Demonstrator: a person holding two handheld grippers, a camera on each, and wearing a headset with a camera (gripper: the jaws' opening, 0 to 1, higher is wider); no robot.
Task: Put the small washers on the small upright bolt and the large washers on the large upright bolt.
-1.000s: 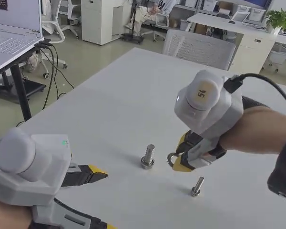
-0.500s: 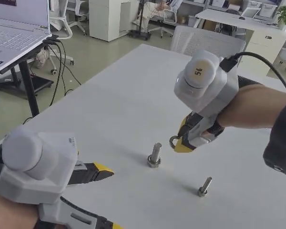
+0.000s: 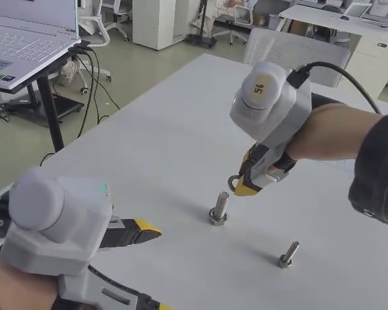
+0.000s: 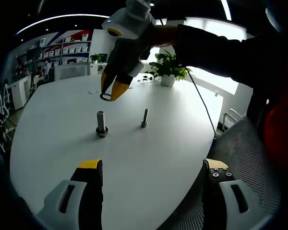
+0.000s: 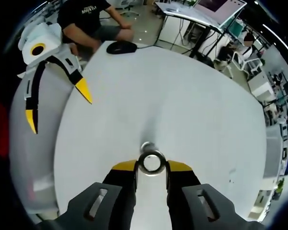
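Note:
My right gripper is shut on a metal washer, held just above and slightly right of the top of the large upright bolt. The right gripper view looks down through the washer, with the bolt's top just beyond it. To the right stands the small upright bolt. At the near left, low over the white table, my left gripper is open and holds nothing. In the left gripper view the large bolt and small bolt stand ahead, the right gripper above them.
A laptop sits on a stand off the table's left side. A mesh chair stands at the far edge. A dark mouse lies near a seated person. A potted plant stands on the table.
My right gripper has lifted the washer from table level beside the large bolt to just above the bolt's top. The head camera has shifted. My left gripper stays open and low.

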